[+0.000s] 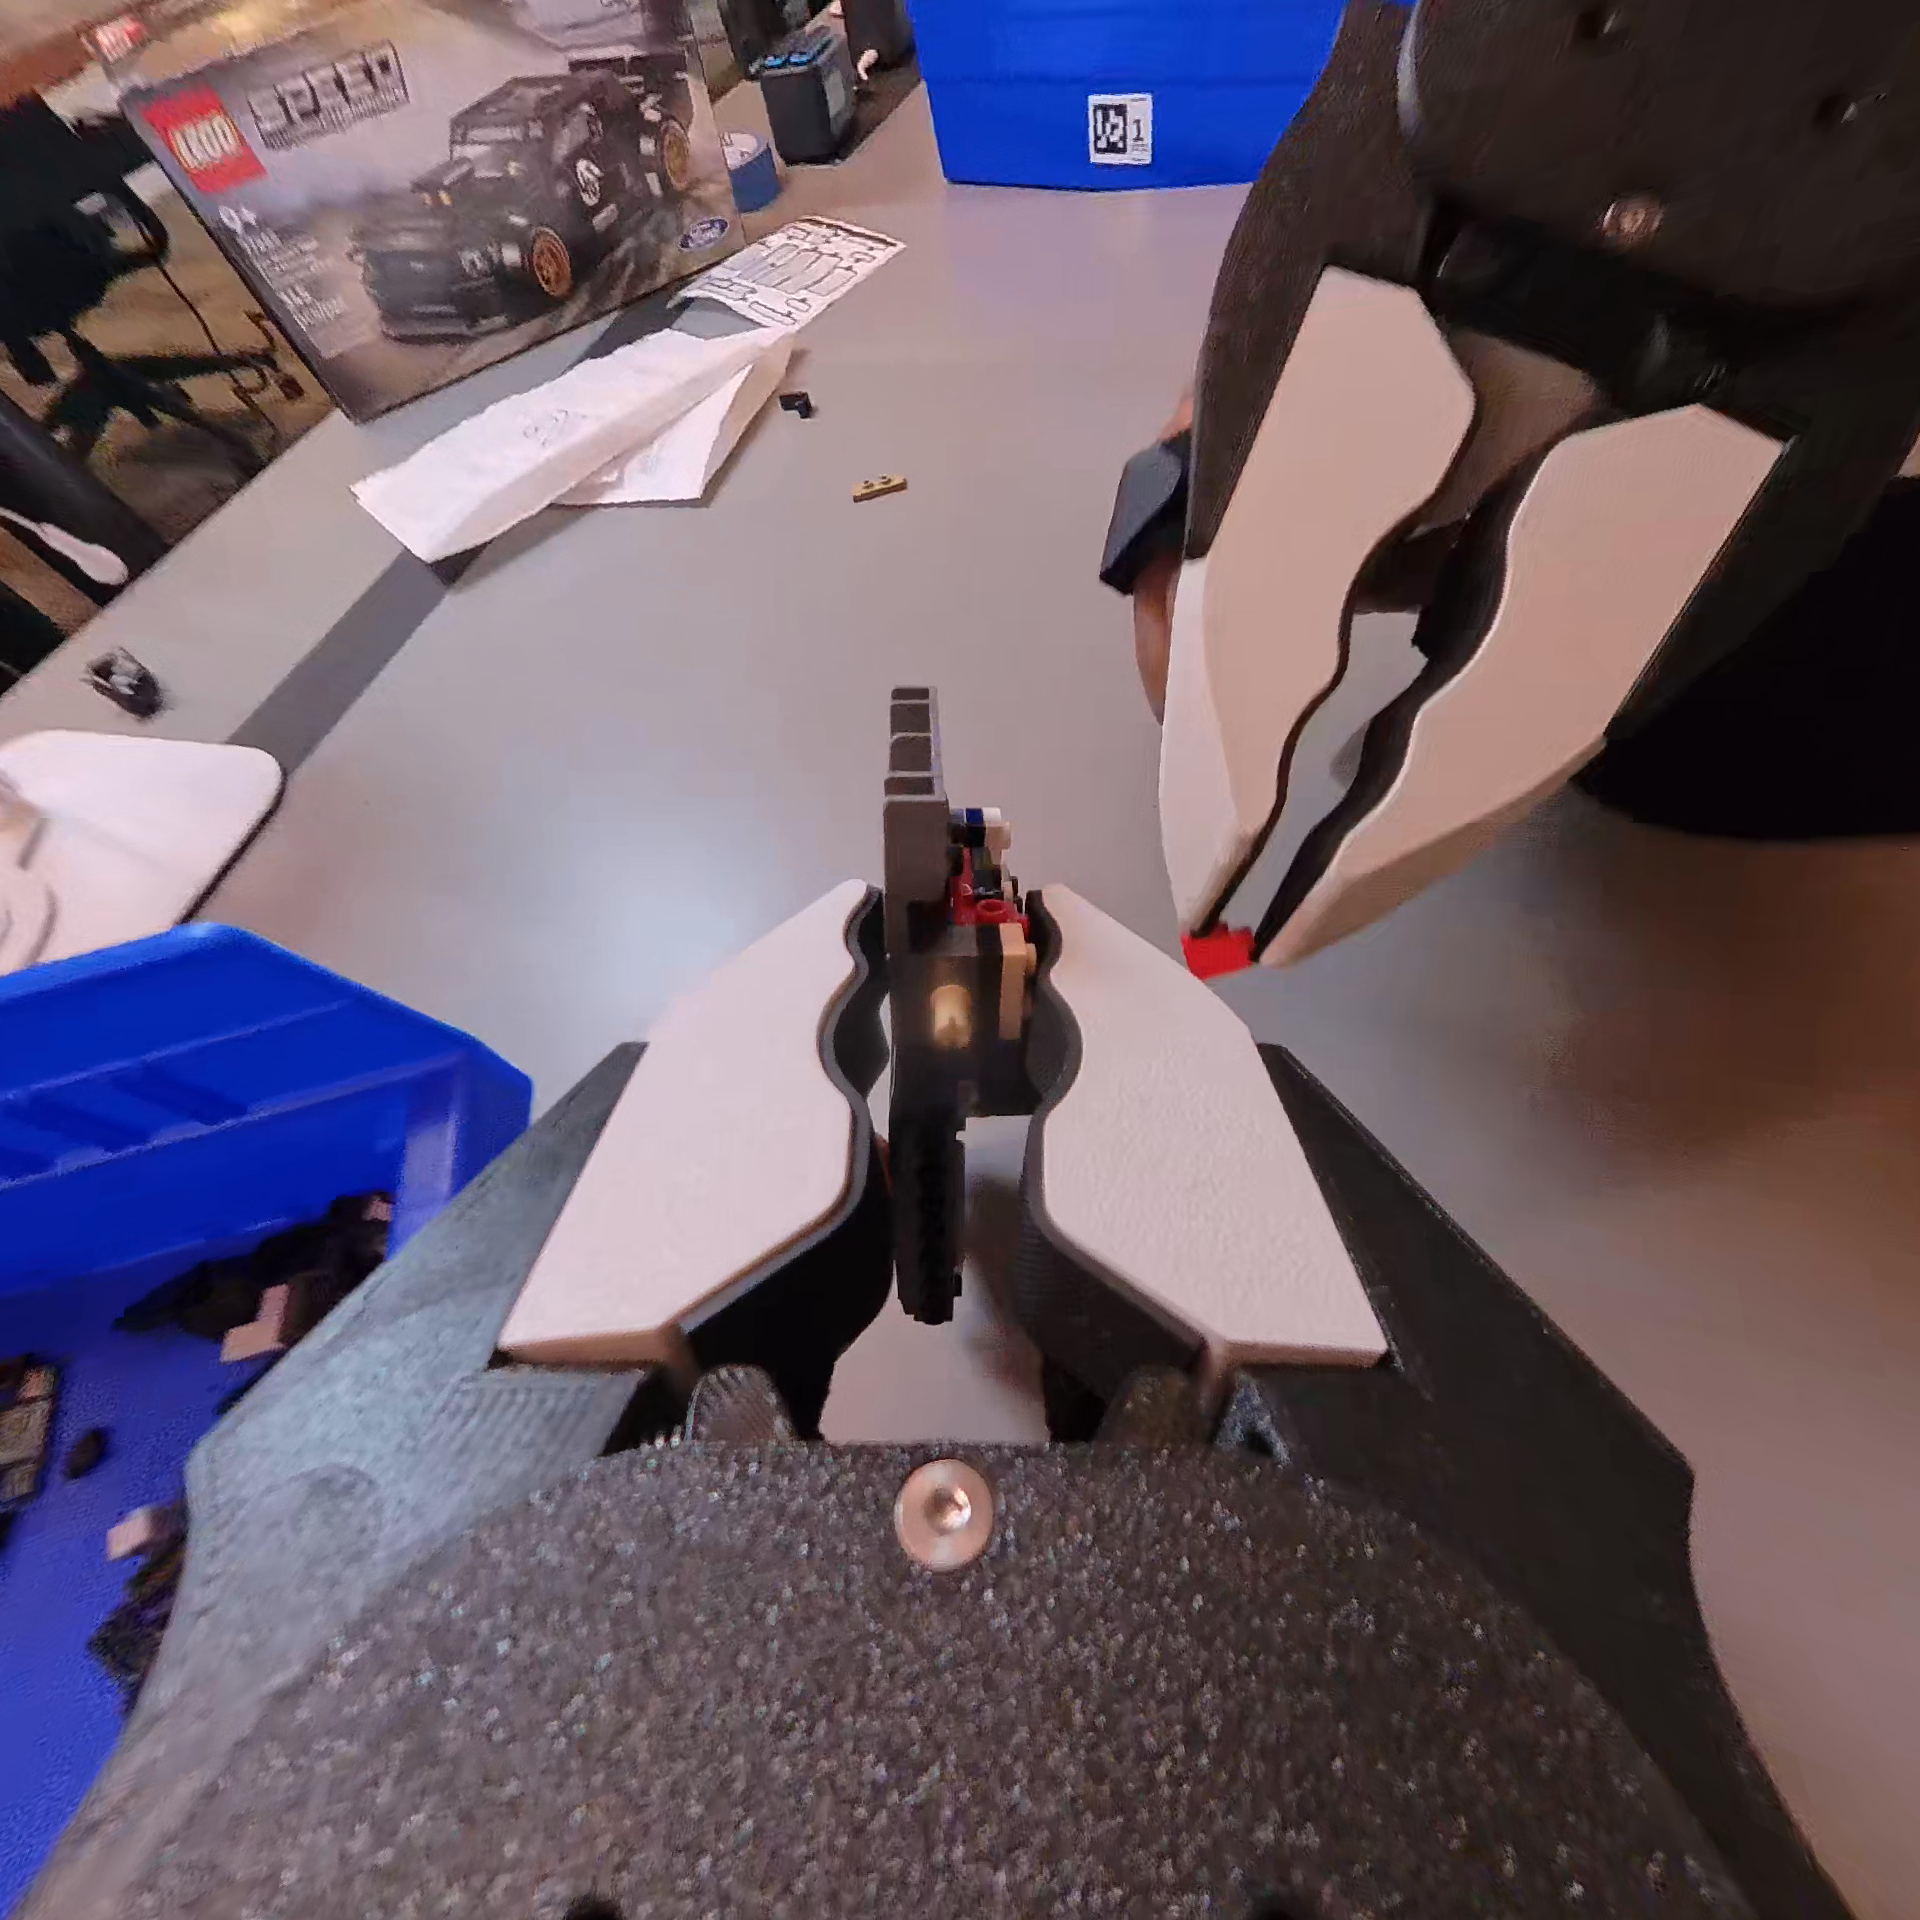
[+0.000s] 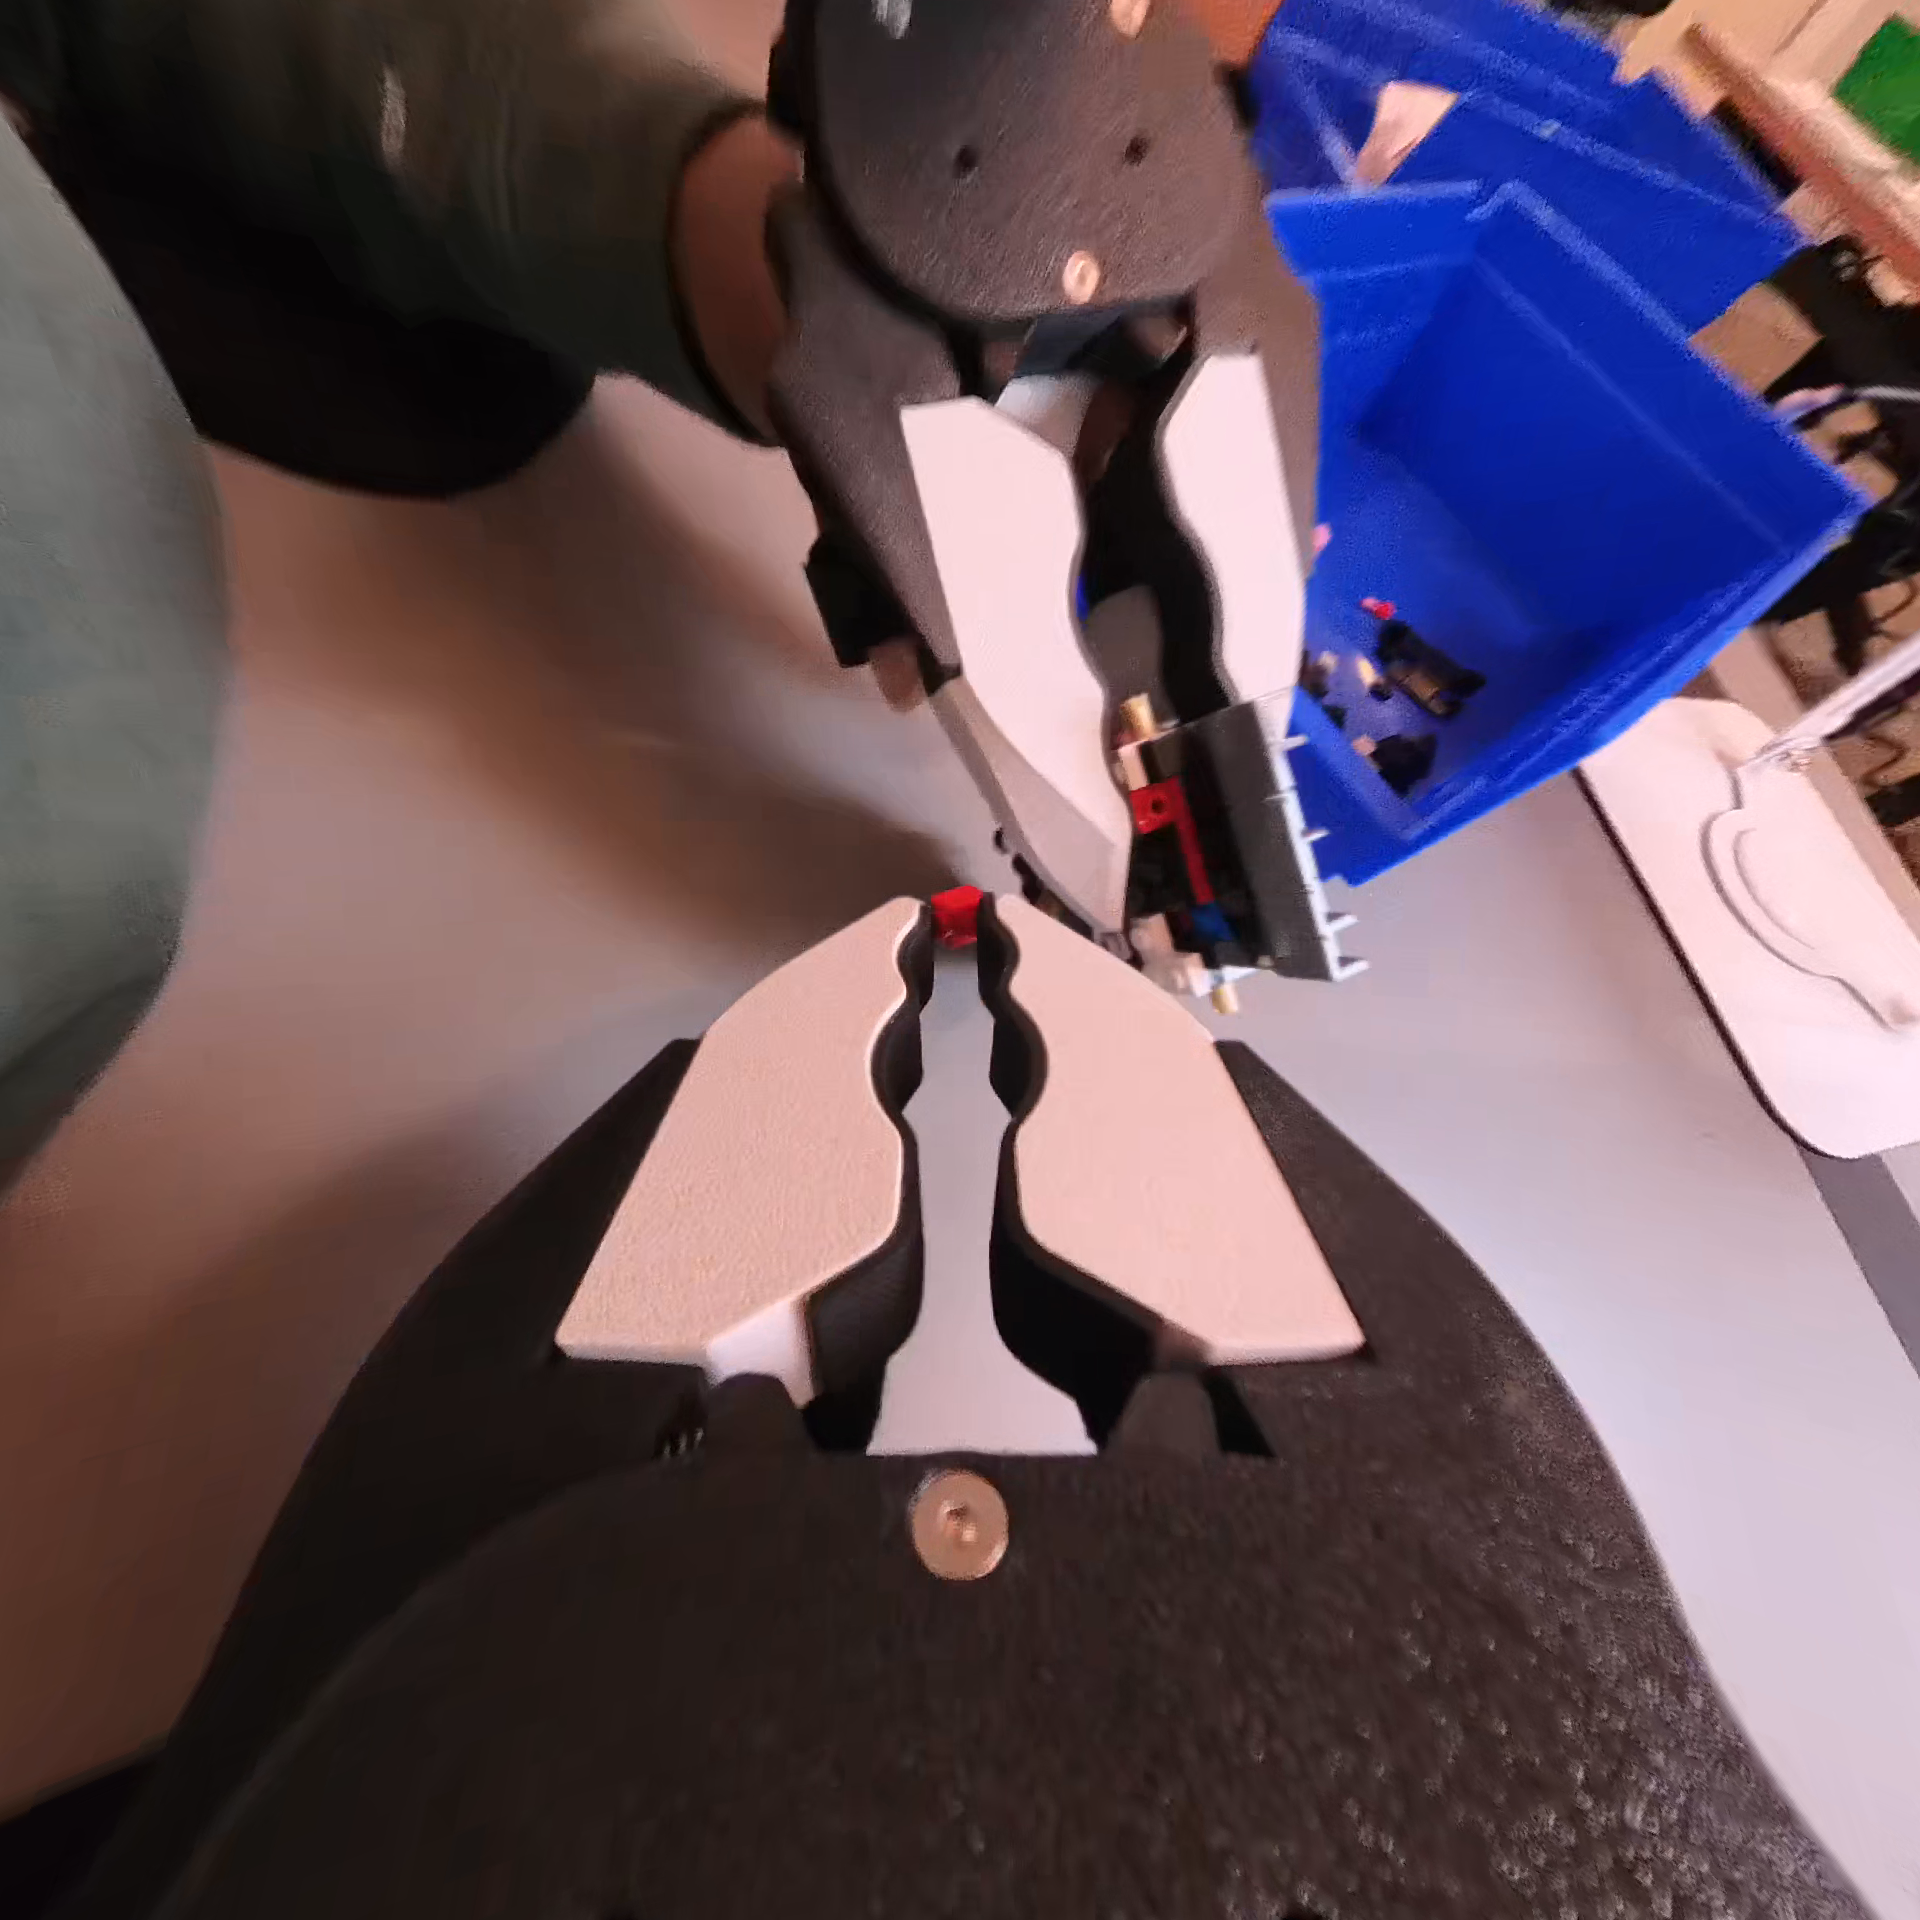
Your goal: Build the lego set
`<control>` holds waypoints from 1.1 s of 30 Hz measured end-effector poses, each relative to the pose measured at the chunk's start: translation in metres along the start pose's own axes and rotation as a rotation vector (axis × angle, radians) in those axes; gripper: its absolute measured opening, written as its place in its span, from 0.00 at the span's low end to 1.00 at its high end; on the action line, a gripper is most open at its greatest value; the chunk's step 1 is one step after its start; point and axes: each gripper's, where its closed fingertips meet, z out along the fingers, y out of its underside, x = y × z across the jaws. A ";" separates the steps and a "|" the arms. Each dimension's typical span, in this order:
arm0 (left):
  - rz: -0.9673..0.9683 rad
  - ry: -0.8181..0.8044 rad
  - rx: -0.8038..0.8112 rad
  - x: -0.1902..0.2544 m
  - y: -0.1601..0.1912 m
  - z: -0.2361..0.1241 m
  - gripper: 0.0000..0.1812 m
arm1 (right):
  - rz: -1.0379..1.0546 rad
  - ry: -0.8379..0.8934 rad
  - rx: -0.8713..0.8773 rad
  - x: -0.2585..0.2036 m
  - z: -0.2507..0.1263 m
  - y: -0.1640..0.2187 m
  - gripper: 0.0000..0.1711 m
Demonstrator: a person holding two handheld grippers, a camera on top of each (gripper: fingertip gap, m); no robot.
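Left gripper [image 1: 961, 935] is clamped on a half-built brick assembly [image 1: 940, 935], dark grey plate standing on edge w/ red, tan, blue and white bits stuck to its right face, held up off the grey table [image 1: 644, 644]. Right gripper [image 2: 956, 920] is pinching a tiny red brick [image 2: 956, 914] at the very fingertips, jaws nearly together, hovering just beside the assembly's right side, not touching it.

In the left wrist view the red brick sits just right of the left gripper's right finger. Blue bin [image 1: 208, 1101] w/ loose dark pieces sits front-left; a second blue bin [image 1: 1101, 94] at the far end. Toy-car set box [image 1: 436, 187] back-left, white paper bags [image 1: 582, 436] in front of it, sticker sheet [image 1: 800, 270] beside. Small tan piece [image 1: 879, 486] lies alone mid-table. A white tray [image 1: 125, 821] at left edge.
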 end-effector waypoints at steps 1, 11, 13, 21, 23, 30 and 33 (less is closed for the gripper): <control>-0.026 0.004 0.004 -0.001 0.001 0.000 0.14 | 0.008 0.010 0.022 0.000 -0.003 -0.003 0.05; -0.661 0.426 0.017 0.015 0.008 0.000 0.13 | 0.085 0.109 0.228 0.008 -0.028 -0.024 0.05; -0.742 0.458 -0.004 0.017 0.017 0.007 0.13 | 0.076 0.130 0.224 0.010 -0.030 -0.023 0.05; -0.313 0.104 -0.230 -0.013 0.053 0.007 0.29 | 0.092 0.160 0.223 0.011 -0.030 -0.022 0.05; -0.121 0.058 -0.150 -0.013 0.031 -0.005 0.28 | 0.149 0.162 0.242 0.015 -0.030 -0.023 0.05; 0.253 0.052 0.229 0.030 -0.042 -0.029 0.16 | 0.665 -0.111 0.486 0.019 -0.024 -0.050 0.05; 0.409 -0.050 0.287 0.033 -0.053 -0.038 0.08 | 0.836 -0.226 0.544 0.020 -0.022 -0.055 0.05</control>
